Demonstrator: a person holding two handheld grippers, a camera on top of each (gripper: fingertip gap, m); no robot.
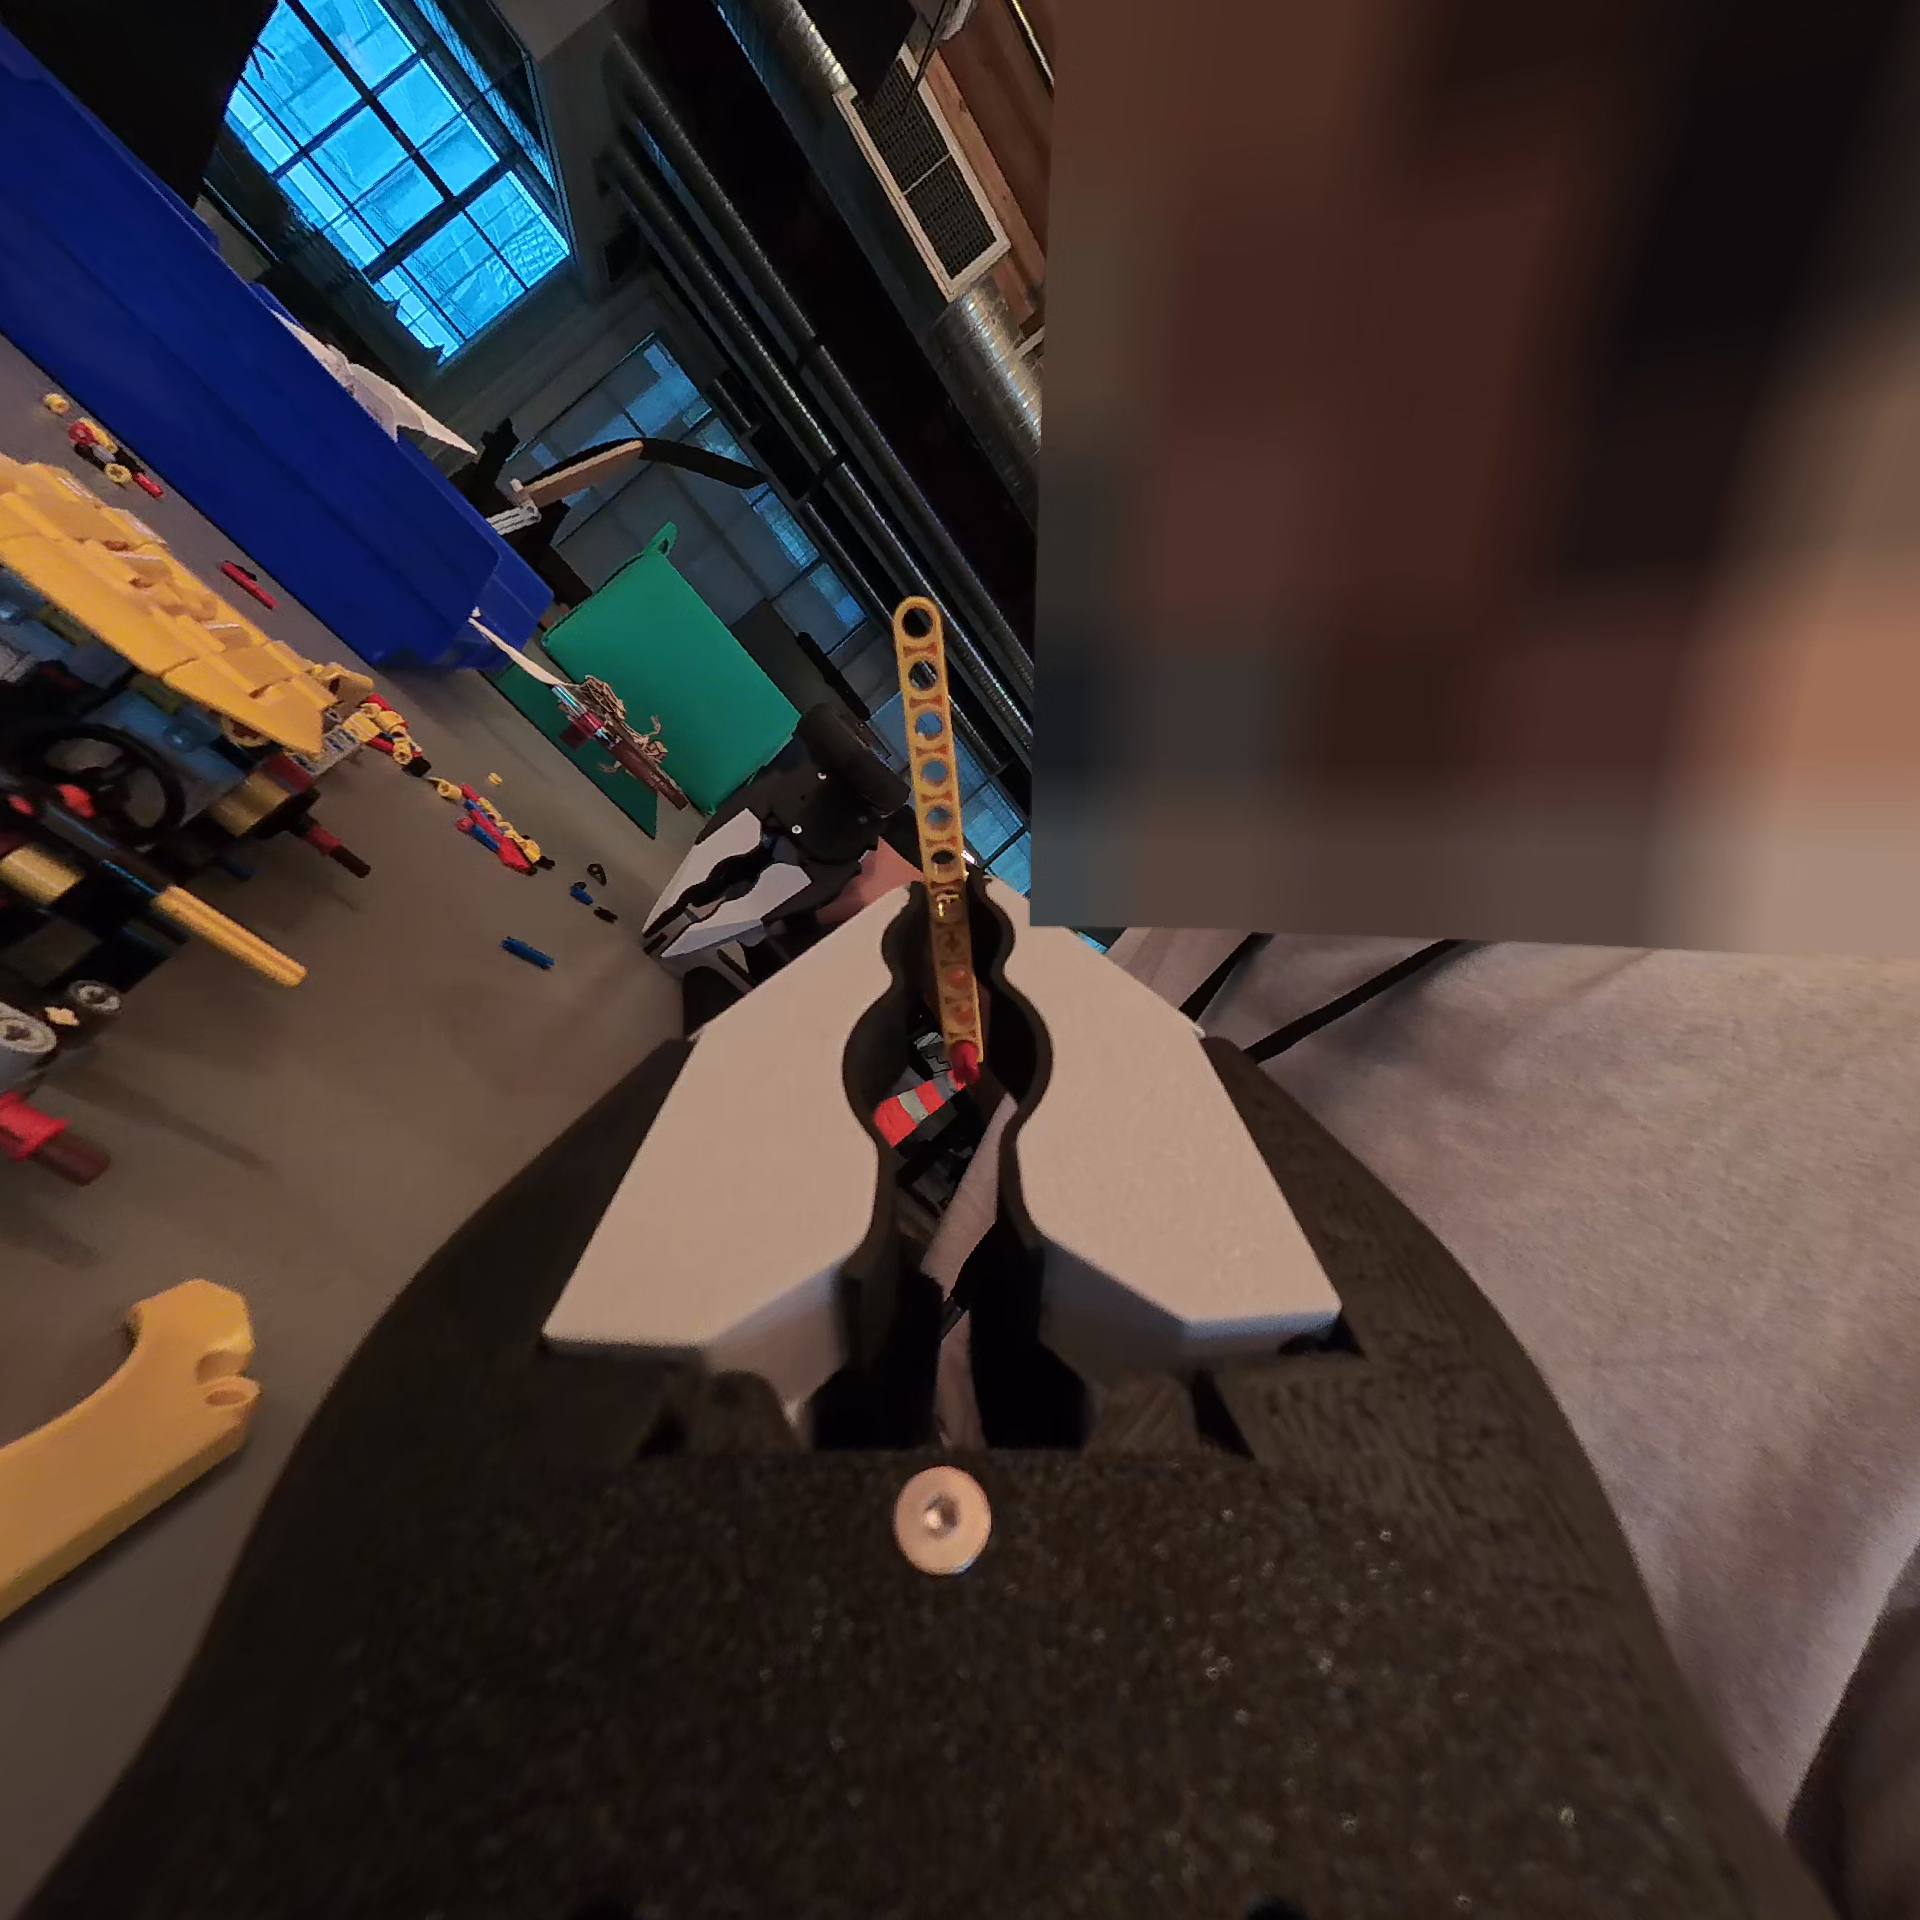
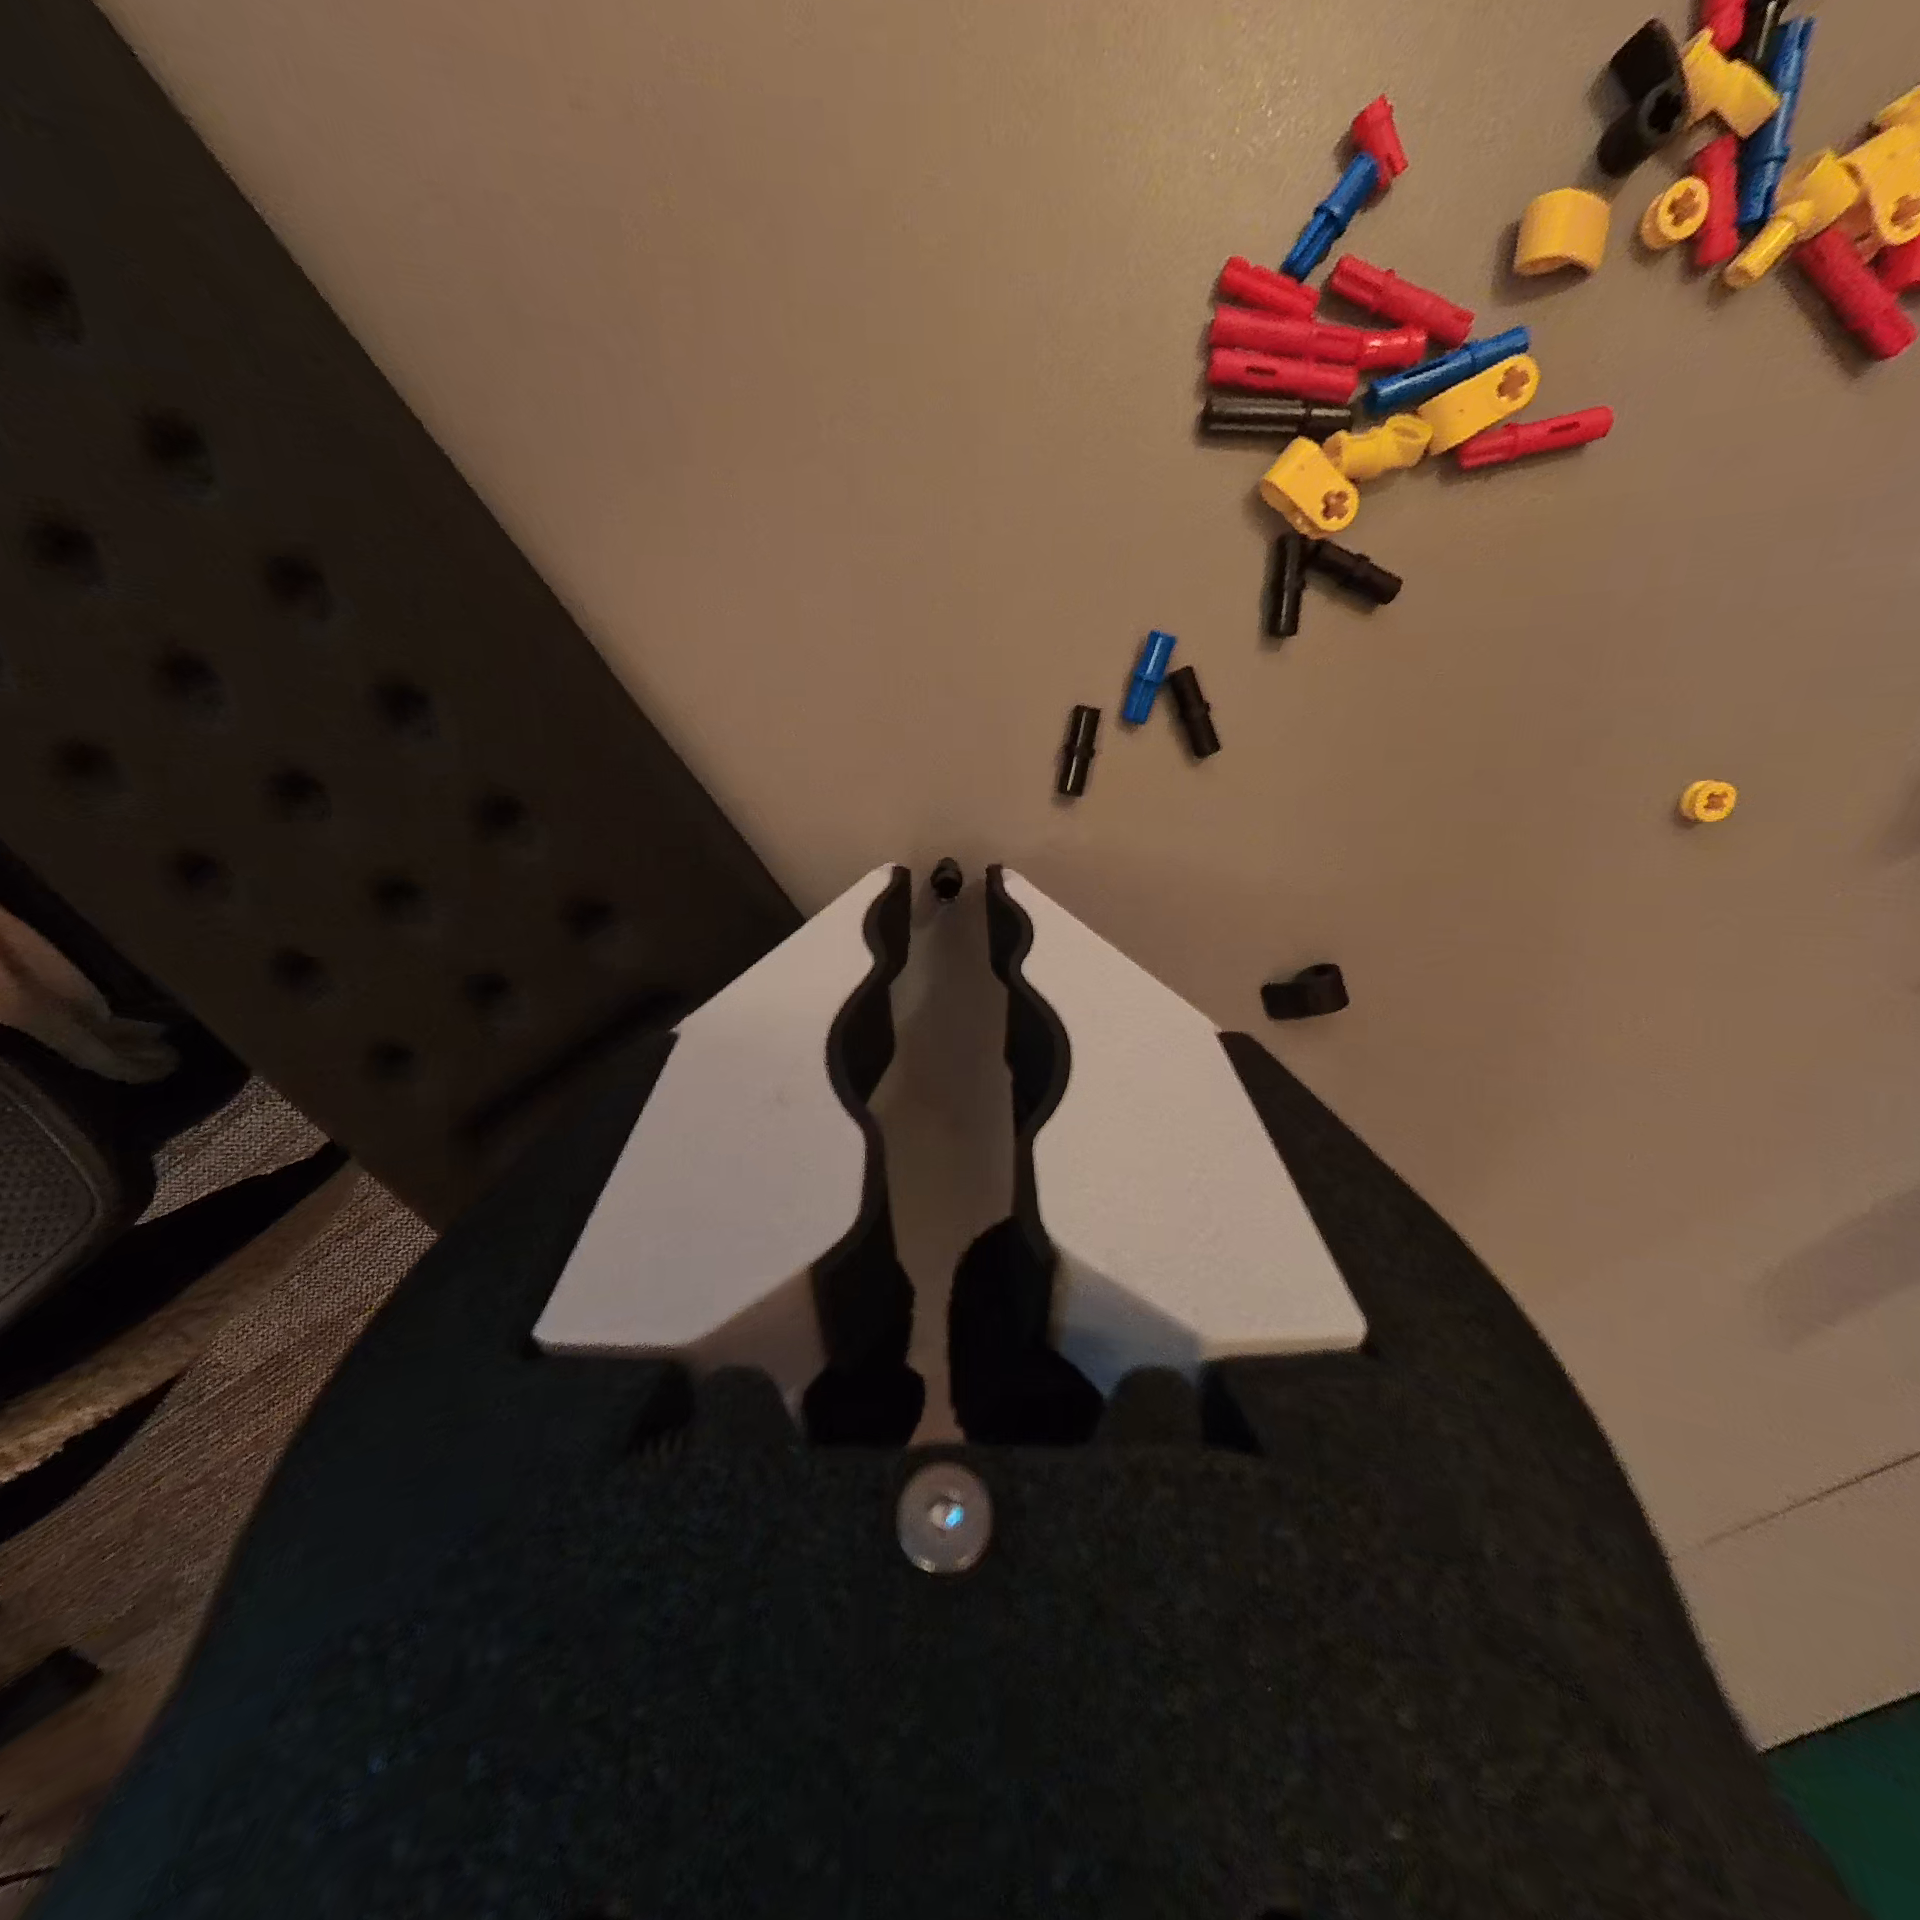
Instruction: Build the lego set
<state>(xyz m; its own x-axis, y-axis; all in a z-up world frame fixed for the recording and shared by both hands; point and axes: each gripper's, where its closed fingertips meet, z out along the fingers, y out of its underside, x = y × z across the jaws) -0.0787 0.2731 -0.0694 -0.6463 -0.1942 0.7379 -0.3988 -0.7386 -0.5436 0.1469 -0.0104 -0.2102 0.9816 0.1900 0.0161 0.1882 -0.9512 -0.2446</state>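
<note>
My left gripper [image 1: 961,899] clamps a yellow perforated beam [image 1: 935,790], which projects toward 12 o'clock; a red pin [image 1: 966,1062] sits at its lower end. My right gripper [image 2: 945,883] has a narrow gap, with a small black pin [image 2: 944,879] between the tips; contact appears absent, though the view is poor.

At 1 o'clock in the right wrist view lies a cluster of red, blue, yellow and black connectors [image 2: 1382,374]. A black perforated panel [image 2: 260,644] occupies 10 o'clock.

In the left wrist view the yellow lego model [image 1: 125,644] stands at 9 o'clock on the grey table [image 1: 416,1039], a blue bin [image 1: 260,416] beyond. A yellow curved part [image 1: 125,1423] lies at 8 o'clock. Windows [image 1: 405,208] and ducts [image 1: 987,353] fill the background.
</note>
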